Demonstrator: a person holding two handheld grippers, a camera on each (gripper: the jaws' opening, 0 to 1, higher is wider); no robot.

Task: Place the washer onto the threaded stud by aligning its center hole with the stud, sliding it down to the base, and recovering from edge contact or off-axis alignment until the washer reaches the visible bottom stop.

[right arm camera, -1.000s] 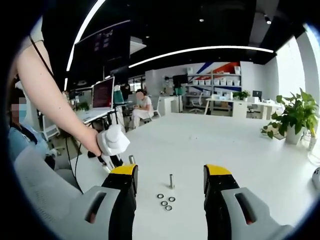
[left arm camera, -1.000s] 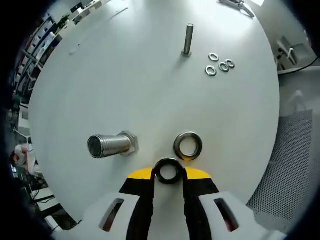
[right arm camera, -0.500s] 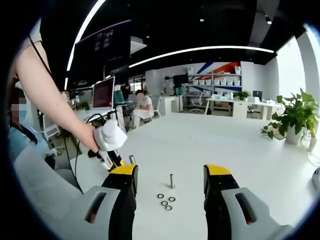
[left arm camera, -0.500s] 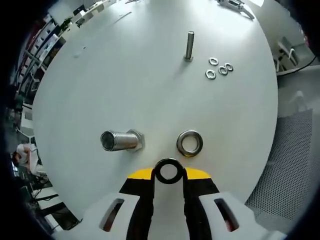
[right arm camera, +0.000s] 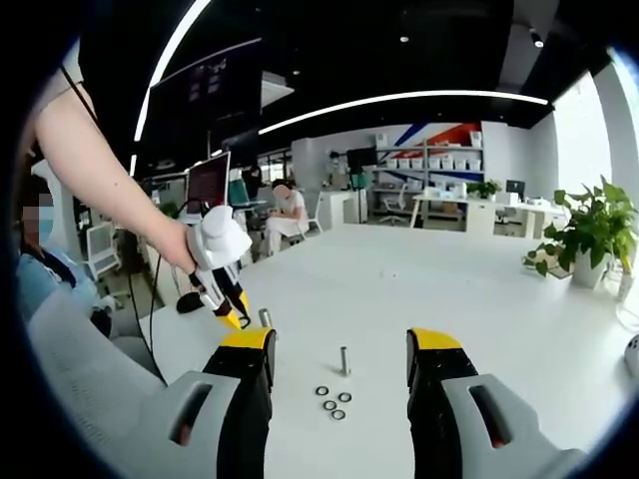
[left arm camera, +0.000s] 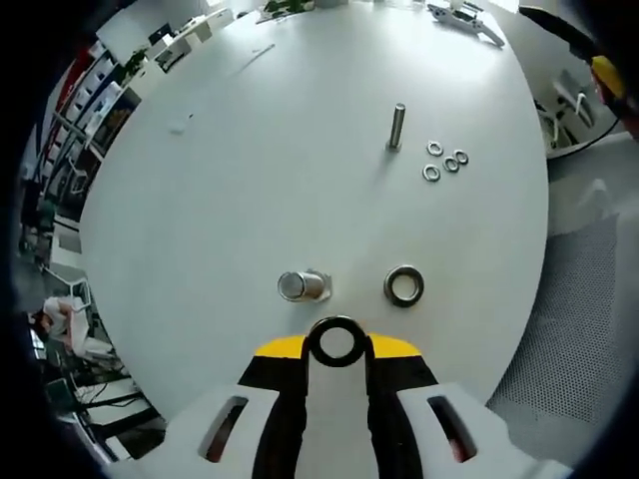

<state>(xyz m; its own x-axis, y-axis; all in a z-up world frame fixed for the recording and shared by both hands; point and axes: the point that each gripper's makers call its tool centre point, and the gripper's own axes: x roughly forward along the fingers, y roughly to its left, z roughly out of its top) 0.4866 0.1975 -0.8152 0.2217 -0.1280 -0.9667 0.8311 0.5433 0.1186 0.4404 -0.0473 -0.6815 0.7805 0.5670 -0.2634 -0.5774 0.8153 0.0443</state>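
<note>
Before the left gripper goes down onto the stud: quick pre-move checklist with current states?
1. Washer held by the left gripper, clamped edge to edge: ok.
2. Washer's centre hole open and unobstructed: ok.
3. Hole lined up over the large threaded stud: not ok, stud sits up and to the left of it in the left gripper view.
4. Spare large washer apart from the stud: ok.
5. Right gripper open, away from the stud: ok.
6. Stud's bottom stop visible: cannot tell.

The white table (left arm camera: pixel 200 200) carries two studs: one thick threaded stud (left arm camera: pixel 302 286) and one thin stud (left arm camera: pixel 396 126). There are two large washers, one held washer (left arm camera: pixel 335 342) and one loose washer (left arm camera: pixel 403 285), and four small washers (left arm camera: pixel 444 163) in a cluster.
</note>
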